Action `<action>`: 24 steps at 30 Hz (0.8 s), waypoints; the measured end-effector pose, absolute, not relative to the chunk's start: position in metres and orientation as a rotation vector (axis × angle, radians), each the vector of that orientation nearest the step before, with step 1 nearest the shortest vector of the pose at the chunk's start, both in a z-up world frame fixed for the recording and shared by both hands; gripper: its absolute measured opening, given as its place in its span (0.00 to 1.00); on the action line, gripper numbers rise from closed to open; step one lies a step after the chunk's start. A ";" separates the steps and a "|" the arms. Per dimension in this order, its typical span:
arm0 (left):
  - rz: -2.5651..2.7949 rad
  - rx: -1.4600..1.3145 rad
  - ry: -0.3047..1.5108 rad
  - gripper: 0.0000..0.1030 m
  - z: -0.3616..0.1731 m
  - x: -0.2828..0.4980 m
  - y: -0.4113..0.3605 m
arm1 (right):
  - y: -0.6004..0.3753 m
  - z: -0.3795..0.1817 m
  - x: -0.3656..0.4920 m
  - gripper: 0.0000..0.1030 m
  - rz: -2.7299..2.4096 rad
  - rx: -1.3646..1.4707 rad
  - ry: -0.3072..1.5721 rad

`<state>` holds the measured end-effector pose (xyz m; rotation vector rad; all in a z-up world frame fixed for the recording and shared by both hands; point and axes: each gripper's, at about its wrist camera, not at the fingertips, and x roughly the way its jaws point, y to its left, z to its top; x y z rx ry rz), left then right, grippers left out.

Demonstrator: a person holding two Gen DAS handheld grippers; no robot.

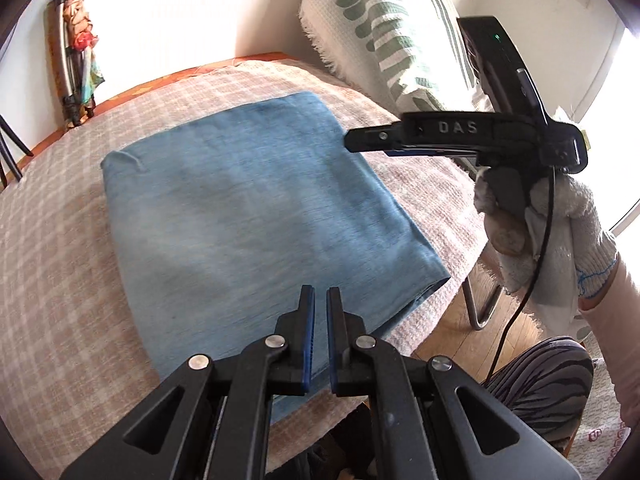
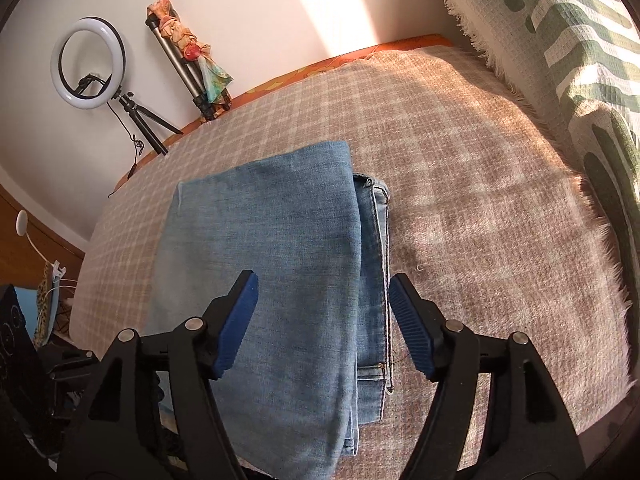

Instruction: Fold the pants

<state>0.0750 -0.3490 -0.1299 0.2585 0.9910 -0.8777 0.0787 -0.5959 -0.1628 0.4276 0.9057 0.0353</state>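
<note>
On blanket (image 2: 460, 168), jeans (image 2: 280, 260) folded; left gripper (image 1: 321, 300) nearly together, empty; right gripper (image 2: 324, 292) apart. Could snag top layer, undo fold.

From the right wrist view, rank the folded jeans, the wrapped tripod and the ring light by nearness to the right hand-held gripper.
1. Folded jeans: directly under and ahead of the right hand-held gripper, lying on the checked blanket.
2. Wrapped tripod: far side, leaning against the wall, left of centre.
3. Ring light: also by the wall, farther left; only slightly farther than the tripod, nearly too close to call.
</note>
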 end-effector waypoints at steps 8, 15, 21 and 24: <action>-0.766 0.180 1.003 0.03 -0.141 0.106 -0.288 | -0.594 -0.174 0.072 0.79 0.029 0.453 0.892; -0.710 0.166 1.039 0.03 -0.152 0.150 -0.269 | -0.591 -0.184 0.082 0.80 0.002 0.447 0.900; -0.725 0.017 1.102 0.03 -0.164 0.190 -0.258 | -0.608 -0.186 0.096 0.85 0.025 0.460 0.915; -0.759 -0.058 1.145 0.03 -0.171 0.204 -0.258 | -0.618 -0.190 0.105 0.92 0.051 0.477 0.920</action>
